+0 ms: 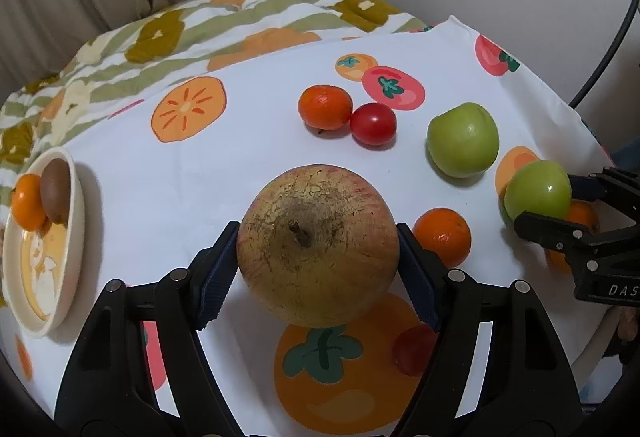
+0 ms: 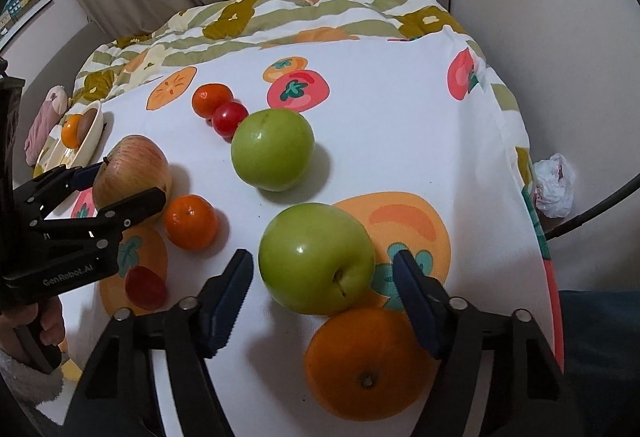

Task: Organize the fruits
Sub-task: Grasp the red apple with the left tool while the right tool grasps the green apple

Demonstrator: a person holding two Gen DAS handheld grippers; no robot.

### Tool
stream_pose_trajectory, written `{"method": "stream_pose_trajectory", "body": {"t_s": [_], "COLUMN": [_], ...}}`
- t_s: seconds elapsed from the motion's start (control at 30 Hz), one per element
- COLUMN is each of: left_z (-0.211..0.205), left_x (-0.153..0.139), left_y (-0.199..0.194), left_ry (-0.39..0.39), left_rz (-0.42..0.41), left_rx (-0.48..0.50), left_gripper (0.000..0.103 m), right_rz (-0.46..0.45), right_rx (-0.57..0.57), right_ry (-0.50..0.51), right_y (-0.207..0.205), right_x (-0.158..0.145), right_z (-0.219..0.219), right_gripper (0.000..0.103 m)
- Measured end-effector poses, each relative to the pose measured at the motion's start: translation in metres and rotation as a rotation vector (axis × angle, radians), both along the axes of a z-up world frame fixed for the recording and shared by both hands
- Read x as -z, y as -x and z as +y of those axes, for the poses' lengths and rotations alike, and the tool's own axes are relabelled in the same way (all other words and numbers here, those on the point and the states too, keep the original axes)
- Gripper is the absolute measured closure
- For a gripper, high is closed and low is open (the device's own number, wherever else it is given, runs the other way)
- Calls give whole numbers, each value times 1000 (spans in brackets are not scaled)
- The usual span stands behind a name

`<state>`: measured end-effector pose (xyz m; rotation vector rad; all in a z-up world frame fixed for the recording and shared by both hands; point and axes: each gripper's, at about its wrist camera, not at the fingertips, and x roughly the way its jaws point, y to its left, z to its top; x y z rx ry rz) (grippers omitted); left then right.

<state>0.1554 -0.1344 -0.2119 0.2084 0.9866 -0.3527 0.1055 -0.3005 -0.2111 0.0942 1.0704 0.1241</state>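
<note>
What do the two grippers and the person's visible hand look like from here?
Both are matte black plastic with silver pivot pins. The left gripper and the right gripper have dark blue ribbed pads. The left one's body bears white "GenRobot.AI" lettering. The hand holding it shows a fuzzy white sleeve cuff.

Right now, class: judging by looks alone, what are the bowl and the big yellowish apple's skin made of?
The bowl: probably glazed ceramic, given its smooth cream rim and printed inside; plastic is possible. The apple: natural skin, matt and rough, with fine cracked russeting around the stem and faint red streaks.
</note>
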Motion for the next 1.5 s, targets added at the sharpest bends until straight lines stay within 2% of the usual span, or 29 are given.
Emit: {"method": "stream_pose_trajectory", "body": {"t_s": [0.17,0.27,0.63,0.9,1.17,1.5], "left_z": [3,6,18,38,79,160], "left_x": [0,0,-7,-38,-78,-106], "left_y": [4,6,15,23,30,28], "left_ry": [-12,-13,-16,21,44,26], "left_rz": [1,3,-6,-45,-95,-129], "left_rx": [-11,-20,-45,-77,-110,-178], "left_gripper": [24,24,24,24,24,24], "right_rz": [-2,-1,-22,-69,-129,-164], "right_rx": [-13,-31,-45,-43,-77,-157], "right_ry": [0,13,44,38,20,-33], "right_y": [-2,-3,-3,-1,-1,-16], "right_x": [0,1,-3,-31,-71,-93], "right_z": [1,4,9,19,59,142], "right_gripper": [44,51,51,51,51,51]}}
